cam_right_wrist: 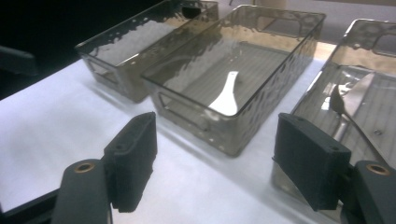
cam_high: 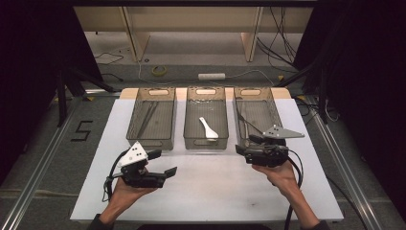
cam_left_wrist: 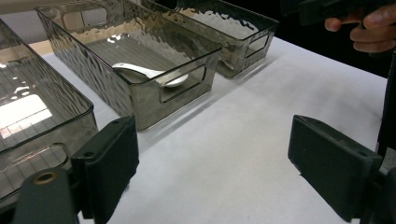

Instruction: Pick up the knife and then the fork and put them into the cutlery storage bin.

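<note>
- Left gripper (cam_high: 162,163): I see it at lower left of the high view, held above the white tabletop (cam_high: 210,187), empty. Fingers (cam_left_wrist: 109,163) spread wide in the left gripper view, bare tabletop between them.
- Right gripper (cam_high: 244,144): lower right of centre in the high view, just in front of the right bin (cam_high: 256,117). Fingers (cam_right_wrist: 133,156) spread in the right gripper view, holding nothing.
- White spoon (cam_high: 208,128): lies flat in the middle bin (cam_high: 206,120), centre of the high view, bowl end toward the near wall. Also seen upper centre of the right gripper view (cam_right_wrist: 225,95) and upper left of the left gripper view (cam_left_wrist: 149,74).
- Three smoky clear bins stand side by side across the middle of the high view; left bin (cam_high: 152,120) holds thin dark utensils, can't tell what kind.
- Right bin holds a dark long-handled utensil (cam_right_wrist: 348,114), right of frame in the right gripper view.
- Both grippers well apart from the spoon.
</note>
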A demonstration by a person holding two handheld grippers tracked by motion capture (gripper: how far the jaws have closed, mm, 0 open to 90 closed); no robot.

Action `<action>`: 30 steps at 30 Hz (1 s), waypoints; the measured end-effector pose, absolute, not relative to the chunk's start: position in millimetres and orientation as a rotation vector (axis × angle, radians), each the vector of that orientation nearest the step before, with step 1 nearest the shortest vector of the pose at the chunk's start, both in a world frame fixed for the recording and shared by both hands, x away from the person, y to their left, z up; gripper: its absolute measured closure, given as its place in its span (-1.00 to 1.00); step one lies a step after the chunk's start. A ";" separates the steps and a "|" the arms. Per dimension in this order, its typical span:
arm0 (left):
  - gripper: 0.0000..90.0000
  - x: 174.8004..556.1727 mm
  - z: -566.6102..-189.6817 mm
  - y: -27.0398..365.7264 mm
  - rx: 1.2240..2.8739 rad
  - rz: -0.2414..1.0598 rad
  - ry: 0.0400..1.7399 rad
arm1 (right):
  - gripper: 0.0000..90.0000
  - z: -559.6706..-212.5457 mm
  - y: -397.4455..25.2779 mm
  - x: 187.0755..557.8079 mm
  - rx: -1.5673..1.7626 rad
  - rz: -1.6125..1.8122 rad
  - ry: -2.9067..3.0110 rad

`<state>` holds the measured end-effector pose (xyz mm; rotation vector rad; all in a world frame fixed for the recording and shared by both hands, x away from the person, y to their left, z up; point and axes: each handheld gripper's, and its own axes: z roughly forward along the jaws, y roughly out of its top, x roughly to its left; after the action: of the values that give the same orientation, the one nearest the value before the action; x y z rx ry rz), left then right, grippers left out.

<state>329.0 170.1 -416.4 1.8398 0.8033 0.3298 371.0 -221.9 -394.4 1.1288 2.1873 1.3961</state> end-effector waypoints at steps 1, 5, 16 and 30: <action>-0.65 329.0 -416.4 170.2 1.840 0.329 0.804 | -0.33 -395.6 -222.2 368.4 1.126 1.406 2.188; -0.65 328.8 -416.2 170.1 1.842 0.327 0.801 | -0.36 -400.6 -222.4 359.6 1.110 1.430 2.193; -0.65 328.4 -416.0 171.5 1.836 0.308 0.802 | -0.41 -417.3 -227.6 331.0 1.061 1.479 2.177; -0.65 326.9 -416.4 171.0 1.841 0.293 0.790 | -0.47 -432.9 -240.7 312.4 1.111 1.466 2.168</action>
<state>326.9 171.0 -416.4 1.8408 0.7896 0.2929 312.4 -240.7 -432.9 1.1110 2.1682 1.4660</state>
